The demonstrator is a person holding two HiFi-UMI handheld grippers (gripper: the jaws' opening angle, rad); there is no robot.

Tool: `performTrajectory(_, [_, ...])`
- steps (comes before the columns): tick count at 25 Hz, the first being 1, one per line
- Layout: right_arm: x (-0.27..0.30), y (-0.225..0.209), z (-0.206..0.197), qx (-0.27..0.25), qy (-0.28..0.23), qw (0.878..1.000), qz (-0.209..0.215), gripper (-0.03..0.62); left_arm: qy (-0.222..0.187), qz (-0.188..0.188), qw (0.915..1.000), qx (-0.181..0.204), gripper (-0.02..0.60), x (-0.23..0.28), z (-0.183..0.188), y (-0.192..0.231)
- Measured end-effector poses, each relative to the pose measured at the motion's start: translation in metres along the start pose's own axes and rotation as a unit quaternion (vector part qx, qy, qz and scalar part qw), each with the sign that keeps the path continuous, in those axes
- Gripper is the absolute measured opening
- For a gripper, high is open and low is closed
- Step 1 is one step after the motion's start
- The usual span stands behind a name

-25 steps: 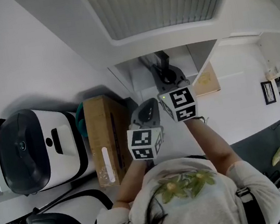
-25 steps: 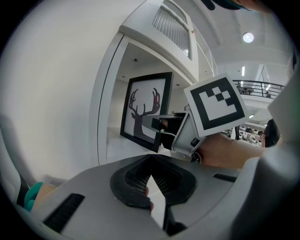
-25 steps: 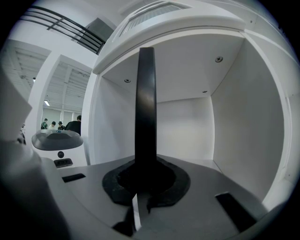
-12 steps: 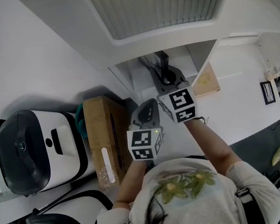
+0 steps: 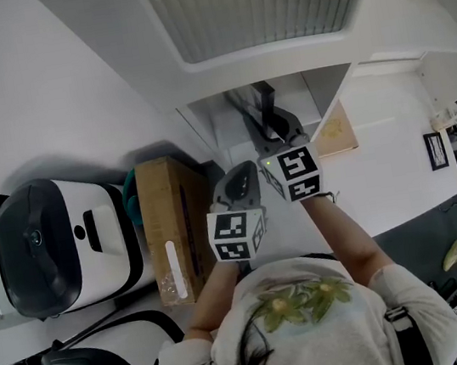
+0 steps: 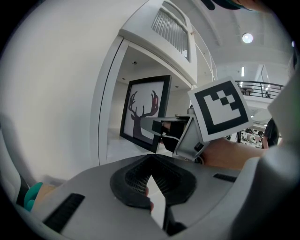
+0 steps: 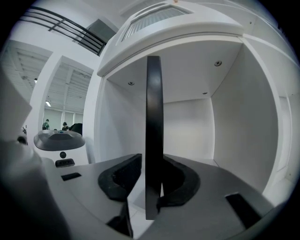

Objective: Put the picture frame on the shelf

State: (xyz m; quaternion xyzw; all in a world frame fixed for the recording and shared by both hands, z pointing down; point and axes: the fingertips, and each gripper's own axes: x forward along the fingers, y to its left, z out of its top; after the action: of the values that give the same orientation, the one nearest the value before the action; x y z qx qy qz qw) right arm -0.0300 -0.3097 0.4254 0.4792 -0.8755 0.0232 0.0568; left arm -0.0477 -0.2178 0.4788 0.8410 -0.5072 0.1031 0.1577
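Observation:
The picture frame, black-edged with a deer-antler print, stands upright inside the white shelf niche. In the right gripper view I see it edge-on between the jaws. My right gripper has just been opening. Its left pad stands clear of the frame and the right pad lies close beside it. In the head view the right gripper reaches into the niche. My left gripper hangs back just outside, its pads meeting at the tips with nothing between them.
A cardboard box stands left of my arms, with a teal object behind it. Further left sits a white-and-black machine. A tan board leans right of the niche, and a small dark frame lies far right.

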Motion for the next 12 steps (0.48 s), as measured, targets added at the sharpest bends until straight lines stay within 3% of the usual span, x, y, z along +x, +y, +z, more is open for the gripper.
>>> performTrajectory(2, [-0.001,0.001,0.0,0.0,-0.002,1.0,0.002,0.139,-0.001,0.0,1.0,0.0,0.028,-0.001,0.001,-0.001])
performTrajectory(12, [-0.017,0.002,0.002,-0.013,-0.002,1.0,-0.003,0.16,-0.009,0.002,0.9999,0.006,0.028,-0.008,0.006,-0.007])
